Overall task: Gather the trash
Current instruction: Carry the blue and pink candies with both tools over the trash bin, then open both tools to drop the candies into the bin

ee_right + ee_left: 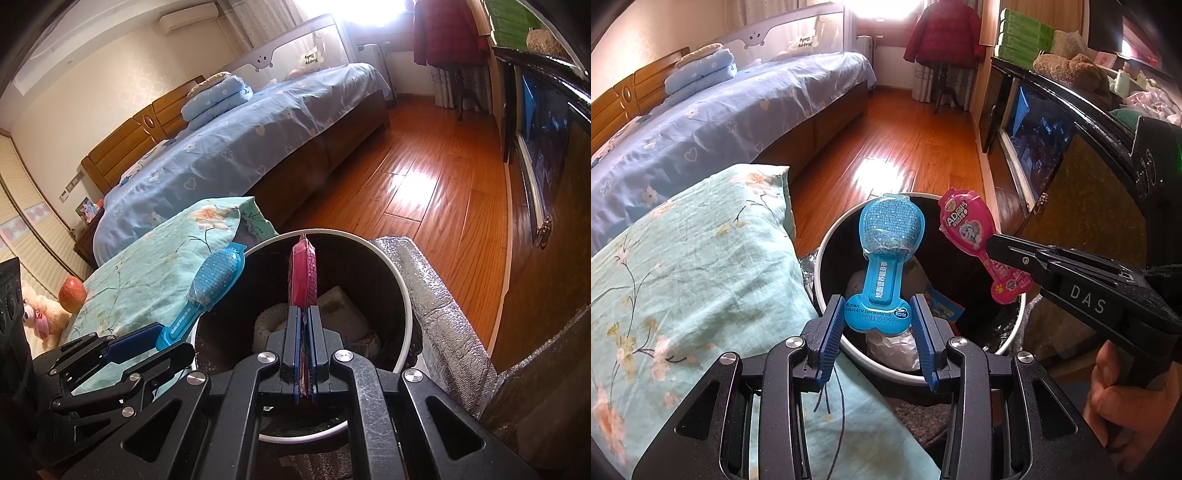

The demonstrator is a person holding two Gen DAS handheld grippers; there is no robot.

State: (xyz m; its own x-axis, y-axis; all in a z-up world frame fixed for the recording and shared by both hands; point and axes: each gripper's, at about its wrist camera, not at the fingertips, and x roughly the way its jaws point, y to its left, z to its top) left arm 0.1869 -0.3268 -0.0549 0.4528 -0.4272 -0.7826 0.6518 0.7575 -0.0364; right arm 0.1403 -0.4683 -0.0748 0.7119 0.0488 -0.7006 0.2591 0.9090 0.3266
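Two grippers, two wrappers, both held over the round bin (pixel 827 254).

L wrist view: left gripper (pixel 879 306) jaws partly spread, blue pads pressed on both sides of the wide base of the blue wrapper (pixel 886 251); printed face readable, head of it over the bin's far rim. Right gripper (pixel 991 245) comes in from the right edge, closed on the stem of the pink wrapper (pixel 967 232), whose cartoon face shows only here. A hand (pixel 1126 398) grips the right tool's handle at the lower right. Cabinet (pixel 1082 192) w/ glass front runs along the right.

R wrist view: right gripper (pixel 304 314) jaws nearly together, pink wrapper (pixel 303 273) pinched edge-on, so just a thin pink strip above the bin (pixel 404 280) opening. Left gripper (pixel 147 339) seen from the side at lower left, blue wrapper (pixel 214 280) slanting up over the bin's near-left rim. Only this view shows an apple (pixel 72 294) and a plush toy (pixel 40 314) by the left edge, plus silver foil padding (pixel 436 295) just right of the bin.

Both views: crumpled stuff lies inside the bin, floral pillow (pixel 694 266) touching its left side, bed (pixel 720 122) beyond, wood floor (pixel 905 140) past the bin.
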